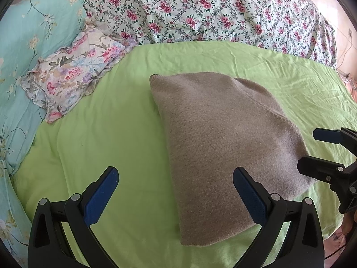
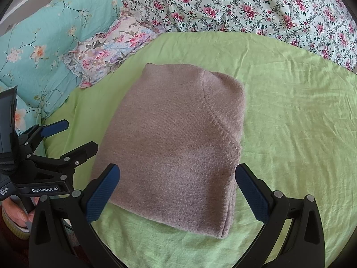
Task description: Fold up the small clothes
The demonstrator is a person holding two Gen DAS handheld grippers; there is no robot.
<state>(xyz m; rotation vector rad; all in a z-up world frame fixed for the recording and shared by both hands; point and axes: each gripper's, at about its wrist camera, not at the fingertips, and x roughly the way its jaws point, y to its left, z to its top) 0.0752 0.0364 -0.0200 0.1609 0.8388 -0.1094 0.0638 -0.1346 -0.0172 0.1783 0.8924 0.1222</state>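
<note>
While both grippers hang above a bed, neither one grasps anything. The left gripper [image 1: 175,178] has its jaws spread wide; its blue-padded fingers [image 1: 101,197] frame the near left part of a folded garment, one finger over the bare sheet and the other over the knit, with no visible pinch on the cloth. The right gripper [image 2: 177,176] is likewise released, jaws wide apart, straddling the near edge of the same garment from above; whether its pads [image 2: 253,195] brush the fabric cannot be told.

Each gripper shows in the other's view: the right one enters the left wrist view at the far right edge, just beside the garment's right corner, jaws parted. The left one appears at the left edge of the right wrist view, beside the garment's left side, also parted.

The garment is a beige-brown knit sweater [image 1: 221,140], folded into a compact, roughly rectangular bundle, narrower at the far end. A curved seam runs across its upper right part in the right wrist view, and layered edges show at its near right corner. It lies flat in the middle of a light green sheet [image 1: 111,134].

Beyond the sheet lie a floral quilt with pink blossoms [image 1: 200,9], a teal flowered duvet [image 1: 33,33] and a small ruffled floral pillow [image 1: 75,73].
</note>
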